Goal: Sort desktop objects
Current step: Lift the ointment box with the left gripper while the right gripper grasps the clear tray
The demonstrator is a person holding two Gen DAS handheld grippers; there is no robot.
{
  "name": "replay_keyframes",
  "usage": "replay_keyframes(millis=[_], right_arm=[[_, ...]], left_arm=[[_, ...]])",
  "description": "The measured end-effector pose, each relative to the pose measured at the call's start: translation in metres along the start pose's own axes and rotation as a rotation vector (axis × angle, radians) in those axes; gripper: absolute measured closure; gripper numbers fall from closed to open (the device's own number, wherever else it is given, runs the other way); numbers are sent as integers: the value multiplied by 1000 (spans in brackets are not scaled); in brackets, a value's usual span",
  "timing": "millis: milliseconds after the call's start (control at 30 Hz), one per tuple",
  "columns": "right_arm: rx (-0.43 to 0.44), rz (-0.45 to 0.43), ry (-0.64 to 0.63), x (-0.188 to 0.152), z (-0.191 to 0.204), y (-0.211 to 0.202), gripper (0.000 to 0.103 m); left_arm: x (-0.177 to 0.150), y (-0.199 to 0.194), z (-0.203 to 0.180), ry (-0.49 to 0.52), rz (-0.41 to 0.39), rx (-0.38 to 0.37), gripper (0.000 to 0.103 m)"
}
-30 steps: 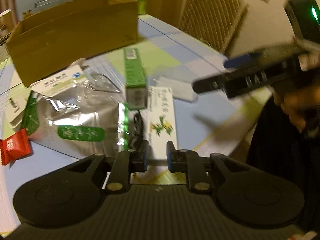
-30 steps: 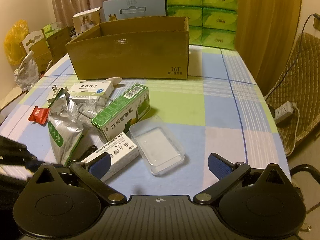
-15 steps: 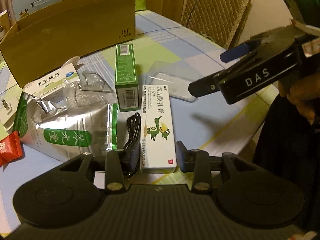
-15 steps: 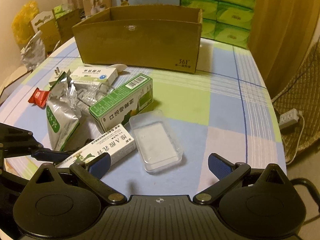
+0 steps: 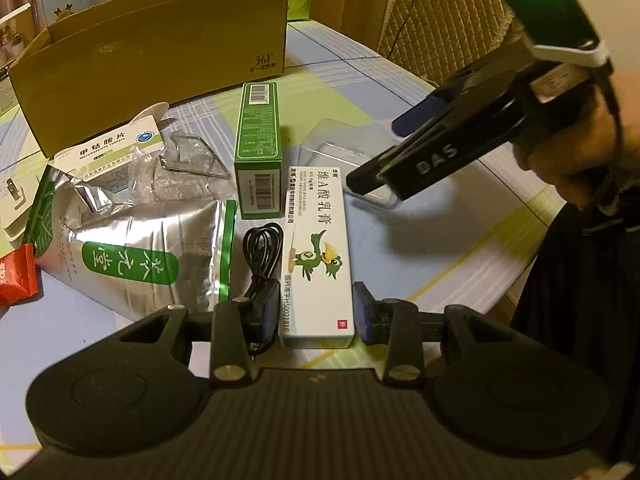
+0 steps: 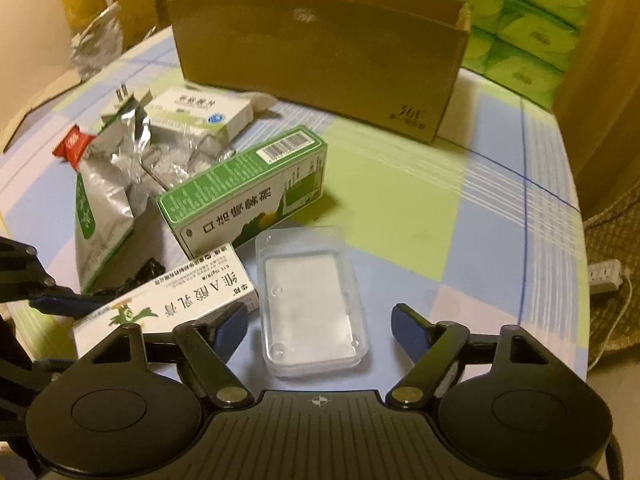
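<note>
Item in hand: white rectangular cardboard ointment carton with a green cartoon bird (image 5: 318,252), flat on the worktop, its near end between the fingers of the left gripper (image 5: 316,312).
Left fingers: set just wider than the carton, 1 pad on each long side; not yet pinching, by the gap on the right.
Hazard, left side: coiled black cable (image 5: 262,250) lies against the carton's left edge and under the left finger; it is likely to be nipped in with the carton.
Advice: shift slightly right or lift the left pad clear of the cable, close squarely on the long sides, then lift straight up.
Second item: clear shallow plastic tray (image 6: 310,300), just right of the carton, lying between the wide-open fingers of the right gripper (image 6: 318,324).
Advice, tray: thin walls will probably flex; close gently on the long walls.
Neighbours: tall green cardboard box with barcode (image 5: 258,148) touching the carton's far end; silver foil pouch with green label (image 5: 128,248) beside the cable.
Probable destination: open brown cardboard box (image 5: 160,52) at the far side of the checked worktop (image 6: 440,216).
</note>
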State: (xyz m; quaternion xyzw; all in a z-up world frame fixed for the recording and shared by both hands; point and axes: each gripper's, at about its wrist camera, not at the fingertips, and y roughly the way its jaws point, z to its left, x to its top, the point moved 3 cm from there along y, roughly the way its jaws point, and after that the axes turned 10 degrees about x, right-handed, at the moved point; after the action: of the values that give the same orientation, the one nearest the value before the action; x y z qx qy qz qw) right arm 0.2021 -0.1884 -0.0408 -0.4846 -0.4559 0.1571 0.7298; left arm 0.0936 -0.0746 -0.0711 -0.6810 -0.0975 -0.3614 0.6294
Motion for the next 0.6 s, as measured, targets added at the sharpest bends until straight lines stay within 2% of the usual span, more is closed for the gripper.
replay_keyframes(millis=[33, 67, 100, 233, 333, 600], right_arm=[[-2, 9, 3, 0, -1, 3, 38], [4, 20, 17, 0, -3, 5, 49], [2, 19, 37, -1, -5, 3, 50], [-40, 47, 153, -10, -10, -9, 50], [-37, 71, 216, -23, -5, -18, 50], [-56, 83, 210, -33, 4, -17, 47]], left_arm=[[0, 0, 0, -1, 0, 1, 70], [1, 0, -1, -1, 0, 3, 70], [1, 0, -1, -2, 1, 5, 70], [3, 1, -3, -8, 2, 11, 70], [4, 3, -6, -2, 0, 8, 70], [12, 14, -12, 20, -13, 31, 70]])
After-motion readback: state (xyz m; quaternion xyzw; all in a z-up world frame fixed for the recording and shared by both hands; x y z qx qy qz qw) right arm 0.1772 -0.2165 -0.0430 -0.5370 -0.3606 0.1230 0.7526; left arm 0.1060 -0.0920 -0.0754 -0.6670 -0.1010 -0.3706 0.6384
